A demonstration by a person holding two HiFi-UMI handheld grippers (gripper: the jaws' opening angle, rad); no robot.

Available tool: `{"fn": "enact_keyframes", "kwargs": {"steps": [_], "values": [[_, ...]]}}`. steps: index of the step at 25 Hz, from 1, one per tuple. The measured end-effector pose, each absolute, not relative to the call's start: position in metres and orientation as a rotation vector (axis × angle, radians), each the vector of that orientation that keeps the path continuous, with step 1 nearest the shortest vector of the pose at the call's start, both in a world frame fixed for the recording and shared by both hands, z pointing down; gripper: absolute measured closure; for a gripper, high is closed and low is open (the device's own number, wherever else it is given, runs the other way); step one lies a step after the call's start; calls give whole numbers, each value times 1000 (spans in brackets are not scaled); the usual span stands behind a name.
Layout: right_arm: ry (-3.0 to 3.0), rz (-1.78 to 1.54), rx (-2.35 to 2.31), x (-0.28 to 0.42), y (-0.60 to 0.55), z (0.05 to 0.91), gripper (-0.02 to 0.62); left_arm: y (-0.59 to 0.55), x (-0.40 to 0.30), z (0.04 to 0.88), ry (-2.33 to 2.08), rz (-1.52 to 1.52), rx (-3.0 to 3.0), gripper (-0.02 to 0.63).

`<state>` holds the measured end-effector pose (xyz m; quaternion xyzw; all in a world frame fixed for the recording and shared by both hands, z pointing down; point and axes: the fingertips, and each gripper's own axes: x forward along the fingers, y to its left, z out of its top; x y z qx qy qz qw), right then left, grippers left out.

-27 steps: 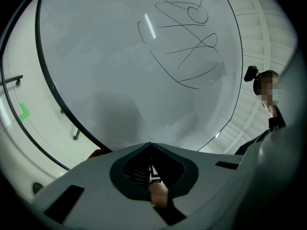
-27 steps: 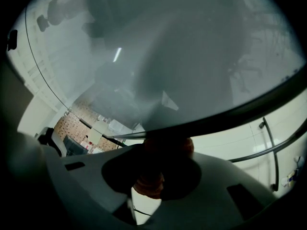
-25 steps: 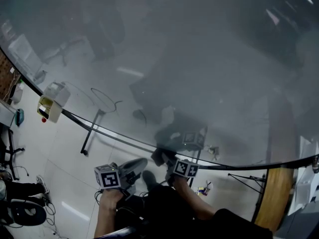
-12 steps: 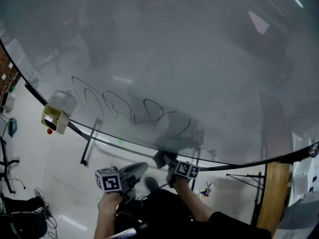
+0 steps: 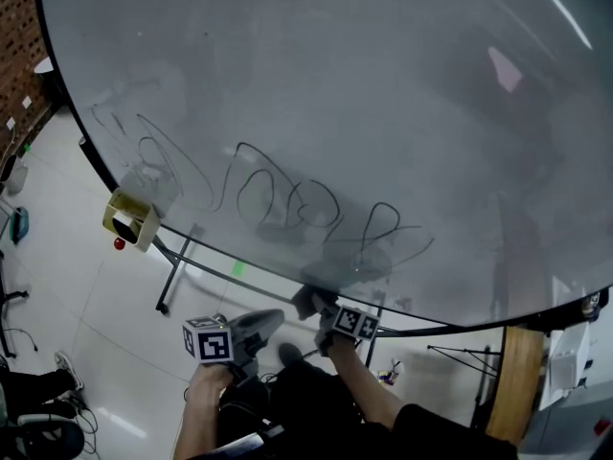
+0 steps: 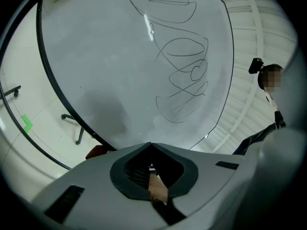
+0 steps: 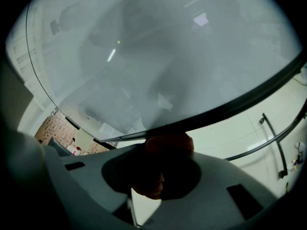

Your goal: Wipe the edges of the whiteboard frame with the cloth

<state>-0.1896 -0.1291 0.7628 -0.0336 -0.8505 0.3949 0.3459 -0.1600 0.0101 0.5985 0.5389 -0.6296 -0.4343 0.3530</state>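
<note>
Cloth [image 7: 169, 143] is still being held at whiteboard frame [image 7: 240, 97] by right hand-held gripper [image 5: 314, 305]; left hand-held gripper [image 6: 151, 145] being kept clenched, empty.

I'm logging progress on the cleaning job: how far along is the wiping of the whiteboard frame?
Done: nothing shows which stretches are already clean. In hand: the right gripper is shut on the reddish cloth, right at the whiteboard's black bottom edge; whether it touches is unclear. The left gripper is shut, empty, held lower. Left: probably most of the frame, including the left side edge.
</note>
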Motion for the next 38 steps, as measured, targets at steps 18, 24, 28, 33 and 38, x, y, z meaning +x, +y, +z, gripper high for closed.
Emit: {"fn": "enact_keyframes", "kwargs": {"steps": [18, 24, 28, 33, 38], "values": [[-2257, 1066, -22, -234, -61, 760, 492, 115, -166, 586, -1715, -1115, 1385, 611], [-2261, 1071, -14, -240, -43, 757, 492, 139, -174, 586, -1730, -1137, 1365, 611], [-2264, 1073, -19, -245, -32, 757, 492, 146, -181, 589, -1723, -1141, 1356, 611], [-2264, 1112, -15, -254, -20, 758, 492, 151, -194, 591, -1707, -1134, 1363, 611], [-2267, 1144, 18, -259, -5, 760, 492, 160, -216, 600, -1677, -1103, 1375, 611]]}}
